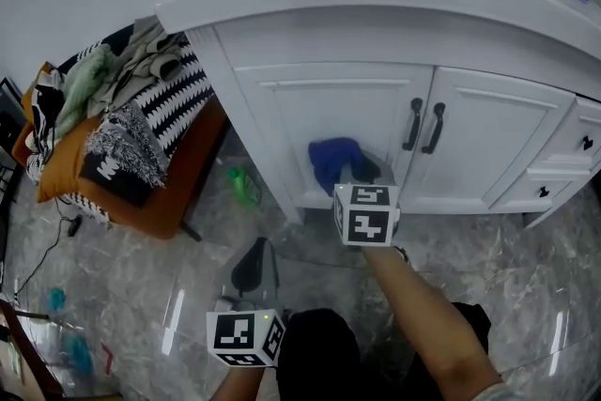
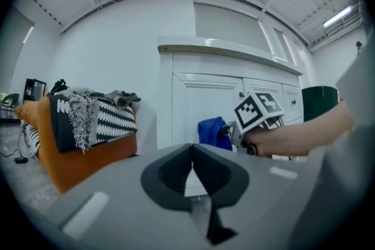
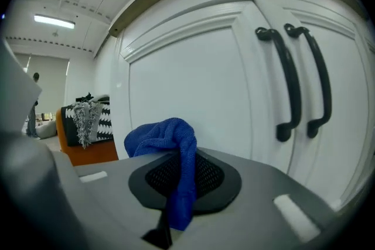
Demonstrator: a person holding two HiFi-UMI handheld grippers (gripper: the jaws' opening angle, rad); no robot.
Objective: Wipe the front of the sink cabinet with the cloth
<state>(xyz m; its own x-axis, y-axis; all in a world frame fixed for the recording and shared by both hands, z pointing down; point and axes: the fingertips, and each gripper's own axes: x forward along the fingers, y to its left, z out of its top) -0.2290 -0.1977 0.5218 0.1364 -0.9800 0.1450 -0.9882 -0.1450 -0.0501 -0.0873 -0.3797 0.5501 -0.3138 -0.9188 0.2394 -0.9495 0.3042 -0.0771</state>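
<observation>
A blue cloth (image 1: pixel 334 160) is pressed low against the left door of the white sink cabinet (image 1: pixel 338 113), and my right gripper (image 1: pixel 359 186) is shut on it. In the right gripper view the blue cloth (image 3: pixel 170 152) bunches out between the jaws, right in front of the cabinet door (image 3: pixel 193 96), with two black door handles (image 3: pixel 293 85) to its right. My left gripper (image 1: pixel 246 336) hangs back near the floor, away from the cabinet; its jaws are shut with nothing between them (image 2: pixel 192 175). From there the cloth (image 2: pixel 212 132) shows at the cabinet.
An orange couch (image 1: pixel 122 183) piled with cushions and clothes stands left of the cabinet. A green object (image 1: pixel 244 185) lies on the marble floor near the cabinet's corner, and a dark stand (image 1: pixel 254 268) sits on the floor in front. Drawers (image 1: pixel 563 155) are at the right.
</observation>
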